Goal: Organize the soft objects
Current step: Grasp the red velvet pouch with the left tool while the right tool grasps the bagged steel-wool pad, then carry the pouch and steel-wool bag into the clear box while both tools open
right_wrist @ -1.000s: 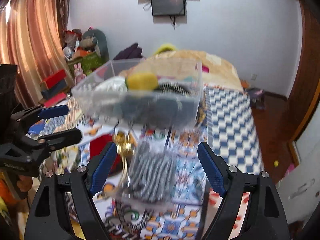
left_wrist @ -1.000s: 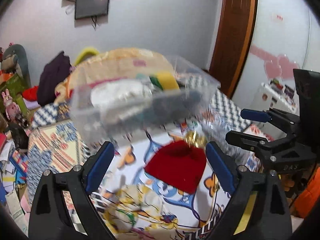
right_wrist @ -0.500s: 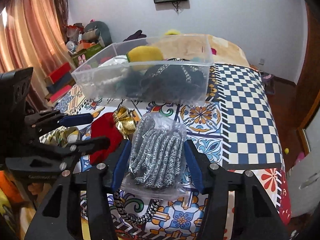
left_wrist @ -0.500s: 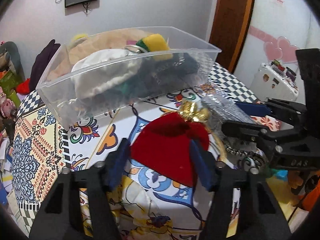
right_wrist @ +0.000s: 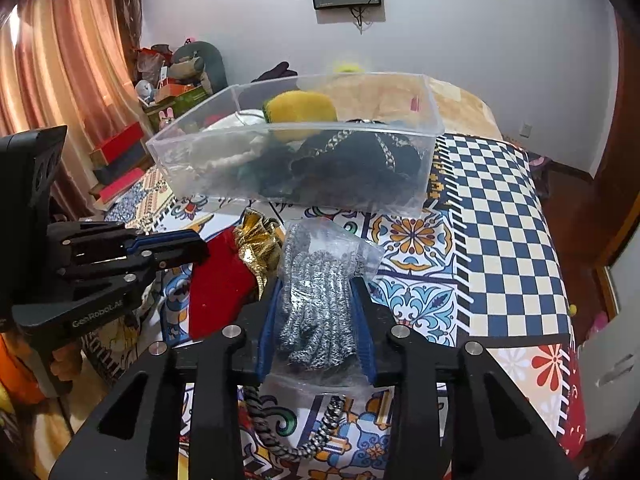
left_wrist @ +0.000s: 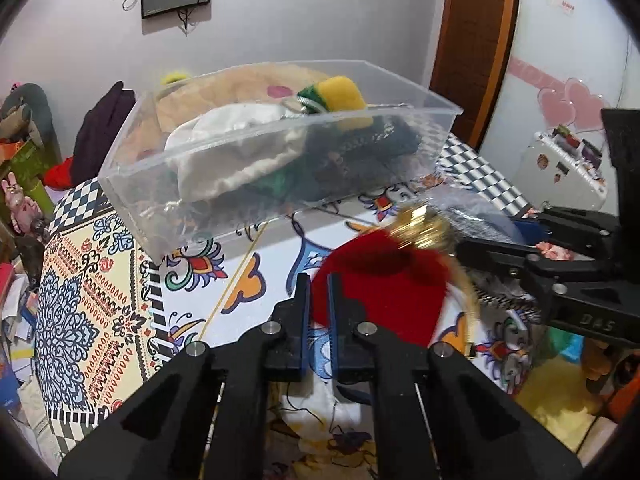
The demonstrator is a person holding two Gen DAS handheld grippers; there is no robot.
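A clear plastic bin stands on the patterned table, holding a yellow sponge, a white cloth and dark knitted items. My left gripper is shut on the edge of a red pouch with a gold bow. My right gripper is shut on a clear bag of silver scouring pads, just right of the pouch. The right gripper also shows in the left wrist view, and the left gripper in the right wrist view.
The table carries a colourful patterned cloth. A braided cord lies below the bag. Crumpled printed fabric lies at the near edge. Clutter and boxes stand at the left, a wooden door at the right.
Both grippers moved down toward the table and closed. The left jaws shut on the red pouch; the right jaws shut on the bag of scouring pads.
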